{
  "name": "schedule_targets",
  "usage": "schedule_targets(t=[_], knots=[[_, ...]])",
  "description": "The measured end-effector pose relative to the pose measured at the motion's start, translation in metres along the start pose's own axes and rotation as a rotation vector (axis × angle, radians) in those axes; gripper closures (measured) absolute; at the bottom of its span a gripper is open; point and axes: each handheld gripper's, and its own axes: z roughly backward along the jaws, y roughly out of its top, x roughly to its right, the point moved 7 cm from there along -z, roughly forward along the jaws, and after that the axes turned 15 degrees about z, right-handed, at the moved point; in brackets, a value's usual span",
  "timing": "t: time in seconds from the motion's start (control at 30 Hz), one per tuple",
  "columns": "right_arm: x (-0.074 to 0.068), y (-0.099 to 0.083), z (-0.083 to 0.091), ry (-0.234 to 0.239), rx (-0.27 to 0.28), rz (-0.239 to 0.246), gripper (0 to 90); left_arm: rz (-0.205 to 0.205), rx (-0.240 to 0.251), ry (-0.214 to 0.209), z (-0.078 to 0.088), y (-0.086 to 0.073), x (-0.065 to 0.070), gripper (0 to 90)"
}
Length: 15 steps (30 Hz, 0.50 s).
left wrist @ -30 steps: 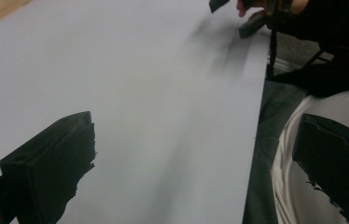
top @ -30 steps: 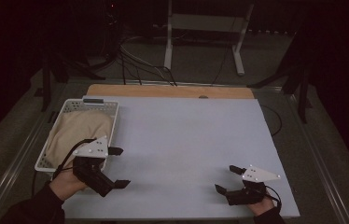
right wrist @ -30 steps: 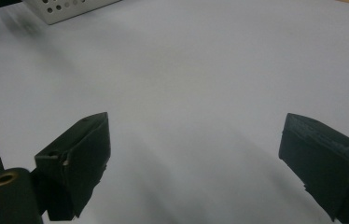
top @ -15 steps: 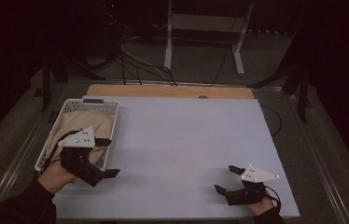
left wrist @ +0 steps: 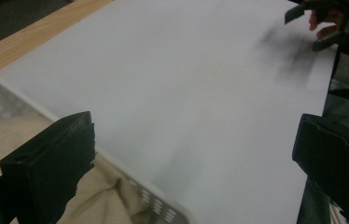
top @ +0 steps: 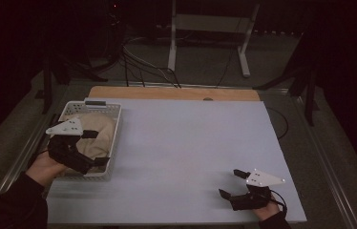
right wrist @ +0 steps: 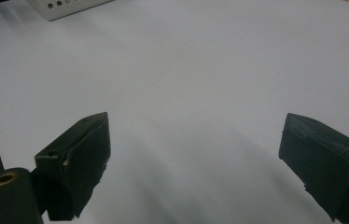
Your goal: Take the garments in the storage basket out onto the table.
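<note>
High view, left to right: a white perforated basket [top: 114,143] sits at the left edge of the pale table [top: 186,143], holding crumpled beige cloth [top: 98,136]. The left hand-held gripper [top: 95,148] hangs over the basket's near right part above the cloth, its jaws spread wide with nothing between them. Well apart, near the table's front right corner, the right hand-held gripper [top: 231,183] rests low over bare tabletop, jaws likewise wide and empty.
</note>
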Motion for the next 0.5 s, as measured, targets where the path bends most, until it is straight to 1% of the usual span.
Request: schedule_targets(t=[0.1, 0.27, 0.3, 0.37, 0.4, 0.5], knots=[[0.0, 0.0, 0.0, 0.001, -0.004, -0.001, 9.1, 0.018, 0.006, 0.021, 0.003, 0.002, -0.01, 0.1], [0.0, 0.0, 0.0, -0.002, -0.001, 0.004, 9.1, 0.036, 0.018, 0.051, 0.008, 0.007, -0.024, 0.1], [0.0, 0.0, 0.0, -0.001, -0.002, 0.004, 9.1, 0.044, 0.023, 0.048, 0.009, 0.008, -0.027, 0.1], [0.0, 0.0, 0.0, -0.001, -0.002, 0.004, 9.1, 0.054, 0.026, 0.068, 0.01, 0.008, -0.034, 0.1], [0.0, 0.0, 0.0, 0.001, -0.003, 0.003, 9.1, 0.063, 0.031, 0.066, 0.011, 0.009, -0.036, 0.1], [0.0, 0.0, 0.0, 0.001, -0.002, 0.002, 9.1, 0.084, 0.039, 0.083, 0.012, 0.009, -0.046, 0.1]])
